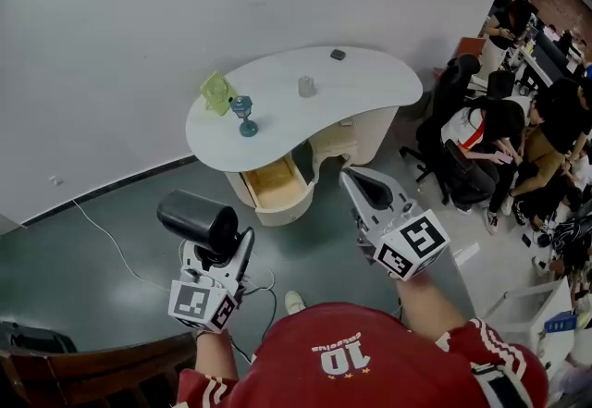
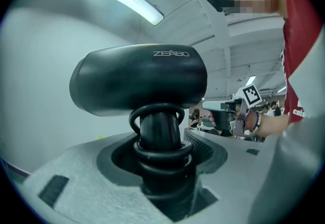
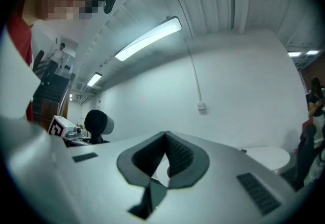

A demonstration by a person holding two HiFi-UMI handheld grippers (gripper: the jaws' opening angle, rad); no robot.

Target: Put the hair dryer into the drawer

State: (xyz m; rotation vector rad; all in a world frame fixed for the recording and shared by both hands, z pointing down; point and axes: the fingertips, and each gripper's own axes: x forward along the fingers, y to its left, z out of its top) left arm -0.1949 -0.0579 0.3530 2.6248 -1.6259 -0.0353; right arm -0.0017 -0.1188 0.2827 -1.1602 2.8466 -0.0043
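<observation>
Hair dryer (image 1: 196,216) sits pinched in left hand-held gripper (image 1: 225,249); right hand-held gripper (image 1: 356,179) pressed together, empty.

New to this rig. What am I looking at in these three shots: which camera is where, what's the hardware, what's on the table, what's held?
There is no robot arm. A person holds a two-jaw gripper in each hand, and the marker cubes are part of the grippers.

The head view comes from a camera on the person's head, looking steeply down. The left and right gripper views come from cameras riding on each gripper, looking along its jaws.

The left gripper is shut on the handle of a black hair dryer. The right gripper is shut with nothing in it.

Ahead stands a curved white table with its drawer open. On the table are a green item, a blue stand-like piece, a small cup and a small dark thing.
</observation>
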